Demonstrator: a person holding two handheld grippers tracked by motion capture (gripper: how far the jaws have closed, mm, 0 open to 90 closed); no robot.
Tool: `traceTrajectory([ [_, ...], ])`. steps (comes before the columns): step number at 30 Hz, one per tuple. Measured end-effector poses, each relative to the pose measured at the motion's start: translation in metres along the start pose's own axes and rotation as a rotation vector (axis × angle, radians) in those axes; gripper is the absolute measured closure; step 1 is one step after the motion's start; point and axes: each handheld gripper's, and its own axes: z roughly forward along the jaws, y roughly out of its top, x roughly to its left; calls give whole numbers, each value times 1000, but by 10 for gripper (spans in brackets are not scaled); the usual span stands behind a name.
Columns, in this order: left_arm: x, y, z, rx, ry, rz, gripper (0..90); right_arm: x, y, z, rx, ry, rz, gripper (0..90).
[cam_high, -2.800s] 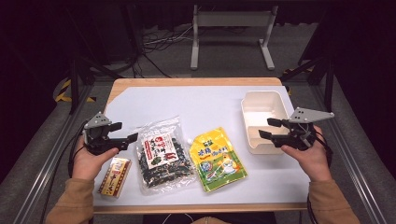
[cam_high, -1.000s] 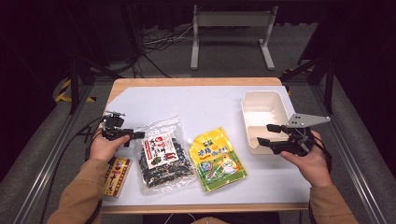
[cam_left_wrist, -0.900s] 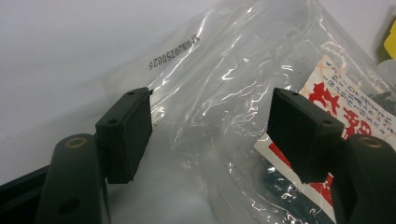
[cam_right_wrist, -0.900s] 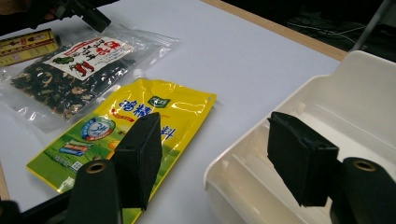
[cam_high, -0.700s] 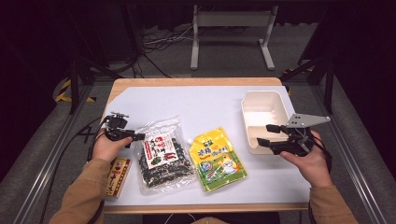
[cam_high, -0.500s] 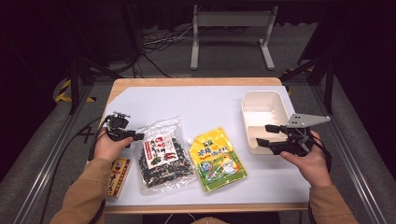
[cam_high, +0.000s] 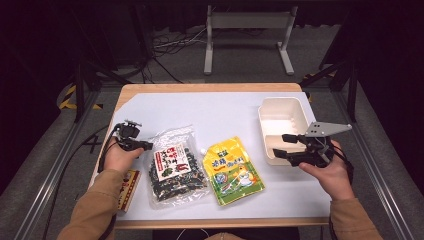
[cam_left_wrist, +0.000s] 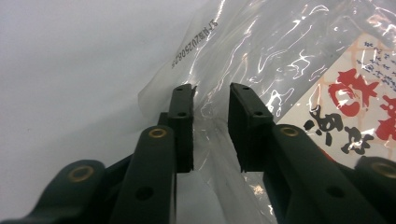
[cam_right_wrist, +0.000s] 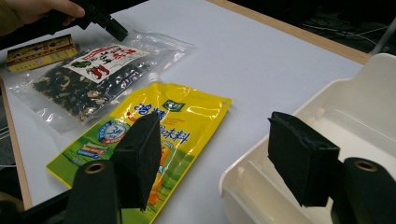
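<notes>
We see a table (cam_high: 220, 107) with a white top and four things on it. A clear bag (cam_high: 175, 167) of dark dried food lies toward the left front, a yellow pouch (cam_high: 232, 170) just beside it at the middle front, and a small box (cam_high: 129, 187) at the left front corner, partly under the person's left sleeve. A cream tray (cam_high: 280, 120) stands at the right edge.

The left gripper (cam_high: 145, 146) is down at the bag's left edge. In the left gripper view its jaws stand a little apart with the bag's clear film (cam_left_wrist: 243, 60) between them; we cannot tell whether the pads press it.

The right gripper (cam_high: 281, 146) hangs at the tray's front part, jaws wide apart and holding nothing. In its own view one jaw shows over the pouch (cam_right_wrist: 154, 126), the other over the tray (cam_right_wrist: 373, 107).
</notes>
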Motion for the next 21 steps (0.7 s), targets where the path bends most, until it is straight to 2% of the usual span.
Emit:
traceTrajectory([
  [4, 2, -2, 0, -10, -18, -23, 776, 0, 0, 0, -1, 1, 2, 351],
  [6, 6, -4, -1, -21, -56, -53, 791, 0, 0, -1, -2, 0, 1, 351],
  [10, 10, -5, -3, -33, -89, -84, 831, -1, 0, -2, -6, -3, 6, 352],
  [12, 9, -5, -3, -34, -89, -85, 836, -1, 0, -3, -6, -4, 7, 351],
  [14, 8, -4, -5, -30, -81, -69, 846, -2, 0, -4, -10, -6, 12, 351],
  [16, 8, -3, -7, -44, -87, -47, 849, -3, -1, -5, -10, -8, 14, 352],
  [18, 9, -3, -9, -50, -97, -46, 852, -4, -1, -5, -10, -13, 18, 351],
  [21, 5, -2, -16, -69, -89, -36, 856, -5, -2, -6, -9, -17, 24, 351],
])
